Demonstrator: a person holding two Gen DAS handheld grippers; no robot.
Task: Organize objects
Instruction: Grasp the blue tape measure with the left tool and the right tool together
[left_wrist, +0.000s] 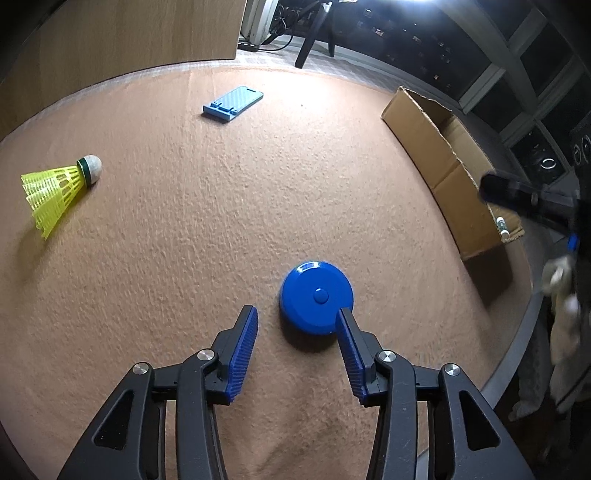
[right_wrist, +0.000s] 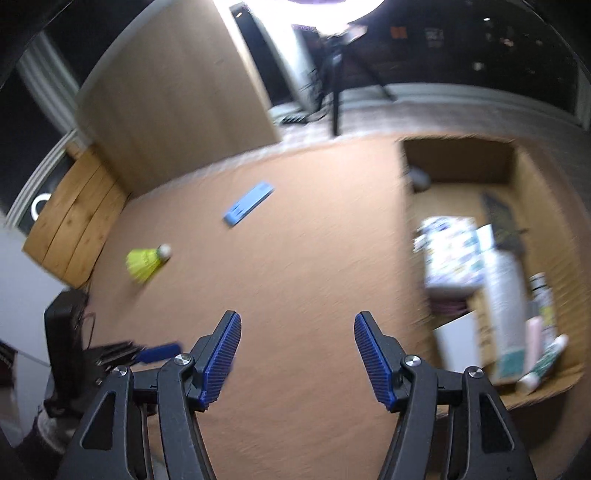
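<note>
A round blue disc (left_wrist: 316, 297) with a centre button lies on the tan felt mat (left_wrist: 221, 221). My left gripper (left_wrist: 297, 319) stands open just short of it, its right fingertip overlapping the disc's near edge, nothing between the pads. A yellow shuttlecock (left_wrist: 59, 192) (right_wrist: 146, 262) lies at the left. A light blue phone stand (left_wrist: 233, 103) (right_wrist: 248, 203) lies at the far side. My right gripper (right_wrist: 297, 325) hangs open over bare mat with nothing in it. In the left wrist view it shows only as a dark blurred shape (left_wrist: 532, 199) at the right edge.
An open cardboard box (left_wrist: 447, 162) (right_wrist: 461, 147) stands at the mat's right, holding a patterned packet (right_wrist: 450, 254), tubes (right_wrist: 539, 365) and other items. A wooden panel (right_wrist: 173, 110) stands behind the mat. The table's rim (left_wrist: 524, 350) curves along the right.
</note>
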